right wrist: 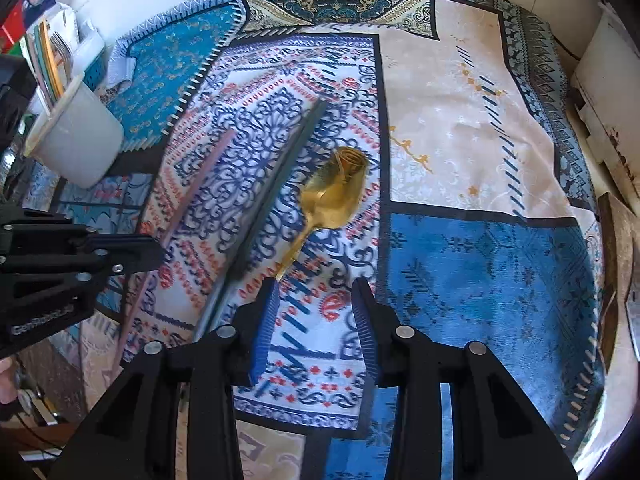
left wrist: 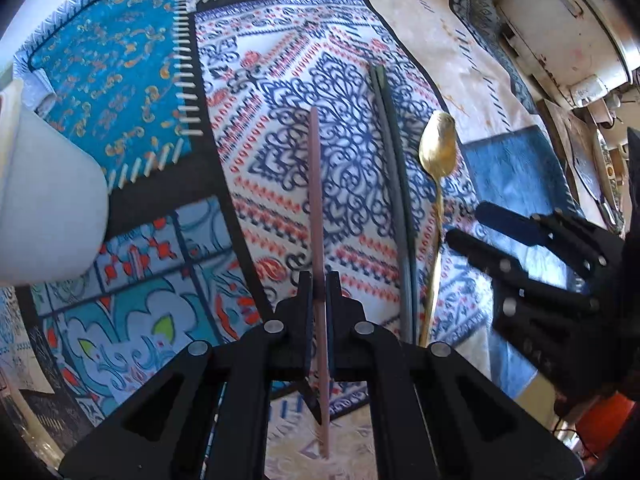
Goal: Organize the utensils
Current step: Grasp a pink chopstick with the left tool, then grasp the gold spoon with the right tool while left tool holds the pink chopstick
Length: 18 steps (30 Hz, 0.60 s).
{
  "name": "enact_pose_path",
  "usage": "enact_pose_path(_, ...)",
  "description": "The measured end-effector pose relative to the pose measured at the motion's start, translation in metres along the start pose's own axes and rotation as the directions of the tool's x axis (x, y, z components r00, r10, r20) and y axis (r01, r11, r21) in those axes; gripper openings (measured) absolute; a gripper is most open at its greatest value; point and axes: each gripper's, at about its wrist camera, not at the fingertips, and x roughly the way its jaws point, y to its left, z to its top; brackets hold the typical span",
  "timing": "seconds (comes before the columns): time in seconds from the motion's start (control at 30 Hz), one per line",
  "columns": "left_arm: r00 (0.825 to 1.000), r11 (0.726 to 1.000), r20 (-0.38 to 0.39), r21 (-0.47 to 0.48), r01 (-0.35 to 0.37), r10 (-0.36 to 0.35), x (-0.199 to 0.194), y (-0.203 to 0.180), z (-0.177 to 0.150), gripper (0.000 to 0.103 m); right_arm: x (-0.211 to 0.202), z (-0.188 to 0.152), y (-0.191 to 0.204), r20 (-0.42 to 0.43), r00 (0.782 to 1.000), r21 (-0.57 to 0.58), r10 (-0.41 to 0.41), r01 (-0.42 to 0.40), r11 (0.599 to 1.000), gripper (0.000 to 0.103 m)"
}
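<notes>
My left gripper (left wrist: 319, 280) is shut on a pink chopstick (left wrist: 315, 184) and holds it above the patterned cloth; it also shows in the right wrist view (right wrist: 200, 188). A pair of dark grey chopsticks (left wrist: 394, 200) lies on the cloth to its right, also seen in the right wrist view (right wrist: 280, 184). A gold spoon (left wrist: 438, 152) lies beside them (right wrist: 336, 192). My right gripper (right wrist: 316, 292) is open and empty, just short of the spoon's handle. A white cup (right wrist: 76, 136) stands at the left, holding several utensils.
The cup's white side (left wrist: 44, 200) fills the left of the left wrist view. A blue basket with cutlery (right wrist: 88, 60) stands behind the cup. White boxes (right wrist: 604, 92) line the right edge of the table. Patterned cloths (right wrist: 480, 264) cover the table.
</notes>
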Motion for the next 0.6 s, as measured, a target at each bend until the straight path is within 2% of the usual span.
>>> enact_pose_path(0.1, 1.0, 1.0, 0.001, 0.018, -0.026, 0.026, 0.001, -0.005, 0.001, 0.004, -0.004, -0.004, -0.014, -0.019, 1.0, 0.007, 0.004, -0.004, 1.0, 0.021)
enact_pose_path(0.2, 0.999, 0.999, 0.007, 0.022, -0.044, 0.044, 0.004, -0.01, 0.009, 0.004, -0.008, -0.005, -0.032, -0.042, 0.998, 0.063, 0.051, -0.048, 0.997, 0.023)
enact_pose_path(0.3, 0.999, 0.998, 0.011, 0.02, -0.051, 0.051, 0.011, -0.014, 0.024, 0.005, -0.014, -0.002, -0.04, -0.021, 0.995, 0.121, 0.095, -0.092, 0.988, 0.025)
enact_pose_path(0.37, 0.998, 0.998, 0.014, 0.012, -0.054, 0.054, 0.012, -0.013, 0.028, 0.005, -0.015, 0.002, -0.035, -0.007, 0.993, 0.13, 0.114, -0.112, 0.985, 0.025)
enact_pose_path(0.6, 0.999, 0.999, 0.006, 0.001, -0.051, 0.051, 0.008, 0.0, 0.032, 0.006, -0.004, 0.011, 0.0, 0.008, 0.998, 0.06, 0.062, -0.063, 0.996, 0.027)
